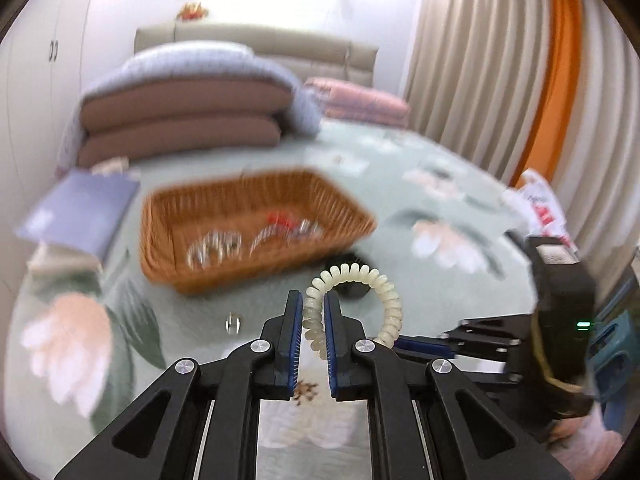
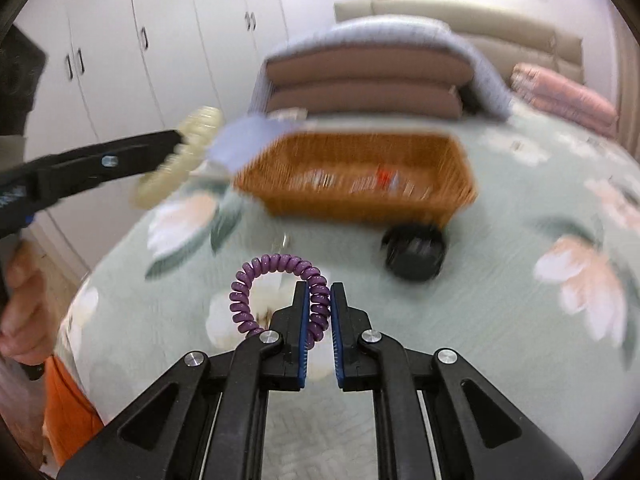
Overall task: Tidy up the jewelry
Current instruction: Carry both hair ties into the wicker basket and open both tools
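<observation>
Cream coil bracelet (image 1: 357, 298): I have it pinched in my left tool (image 1: 313, 320), the blue pads pressed on one side of the loop; the rest arcs up and round to 3 o'clock of the fingers. From the right wrist view it shows blurred at 10 o'clock (image 2: 179, 164), off the bed.
Purple coil bracelet (image 2: 280, 296): pinched in my right tool (image 2: 320, 312), the loop curling out toward 9 o'clock of the fingers, held above the bedspread.
Wicker basket (image 1: 224, 268): sits on the bed at 11 o'clock from the left tool, 12 o'clock from the right. Inside I see clear rings and something red, too blurred to name.
Black round object (image 2: 416, 254): on the bedspread just in front of the basket's near wall, at 1 o'clock of the right tool.
Small clear ring (image 1: 233, 323): lies on the bedspread at 9 o'clock of the left tool, apart from the basket.
Bedspread (image 1: 440, 292): pale green with large pink and white flowers.
Folded quilts (image 1: 180, 116): stacked beyond the basket at 12 o'clock, with a pink one to their right.
Right tool seen from left wrist (image 1: 424, 346): at 3 o'clock, low, edge on.
</observation>
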Available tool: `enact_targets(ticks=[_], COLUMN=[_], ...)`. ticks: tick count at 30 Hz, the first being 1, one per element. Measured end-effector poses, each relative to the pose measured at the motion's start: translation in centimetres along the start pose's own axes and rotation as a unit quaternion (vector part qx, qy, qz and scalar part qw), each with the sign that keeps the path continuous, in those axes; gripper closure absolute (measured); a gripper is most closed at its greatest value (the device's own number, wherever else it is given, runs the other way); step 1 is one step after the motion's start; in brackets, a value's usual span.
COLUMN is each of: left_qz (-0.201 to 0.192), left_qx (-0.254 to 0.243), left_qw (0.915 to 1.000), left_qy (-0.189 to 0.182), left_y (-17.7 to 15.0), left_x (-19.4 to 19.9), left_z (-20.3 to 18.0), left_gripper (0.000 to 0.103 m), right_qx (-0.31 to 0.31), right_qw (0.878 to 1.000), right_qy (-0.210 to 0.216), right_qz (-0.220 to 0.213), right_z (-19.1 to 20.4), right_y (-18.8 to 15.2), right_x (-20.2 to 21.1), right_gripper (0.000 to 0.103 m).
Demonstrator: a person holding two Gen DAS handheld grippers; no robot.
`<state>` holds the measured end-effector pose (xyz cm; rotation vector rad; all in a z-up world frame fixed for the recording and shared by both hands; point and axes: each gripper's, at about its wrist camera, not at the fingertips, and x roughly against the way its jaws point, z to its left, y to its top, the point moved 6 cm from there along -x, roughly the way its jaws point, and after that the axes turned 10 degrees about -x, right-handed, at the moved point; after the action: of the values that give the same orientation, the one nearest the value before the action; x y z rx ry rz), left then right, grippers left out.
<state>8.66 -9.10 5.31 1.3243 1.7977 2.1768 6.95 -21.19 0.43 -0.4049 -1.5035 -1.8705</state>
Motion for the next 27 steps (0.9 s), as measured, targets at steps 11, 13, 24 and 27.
enact_targets(ticks=[11, 13, 24, 27], left_qz=[-0.090, -0.099, -0.039, -0.024], left_qx=[-0.005, 0.001, 0.055, 0.081], left_qw=[0.9957, 0.9947, 0.9934, 0.9917], left_qy=[0.019, 0.027, 0.093, 0.097], left_y=[10.7, 11.7, 6.5, 4.8], left_x=[7.7, 7.5, -4.3, -7.2], left_z=[0.8, 2.0, 9.7, 11.2], left_gripper=[0.093, 0.092, 0.092, 0.092], right_qx=[-0.065, -0.073, -0.104, -0.114], right_qw=[0.990, 0.988, 0.984, 0.985], right_qy=[-0.046, -0.049, -0.114, -0.117], right_qz=[-0.113, -0.124, -0.086, -0.062], right_z=[-0.5, -0.7, -6.1, -7.9], right_y=[14.0, 15.7, 15.8, 14.4], right_x=[5.2, 4.4, -7.6, -10.5], right_gripper=[0.090, 0.090, 0.090, 0.090])
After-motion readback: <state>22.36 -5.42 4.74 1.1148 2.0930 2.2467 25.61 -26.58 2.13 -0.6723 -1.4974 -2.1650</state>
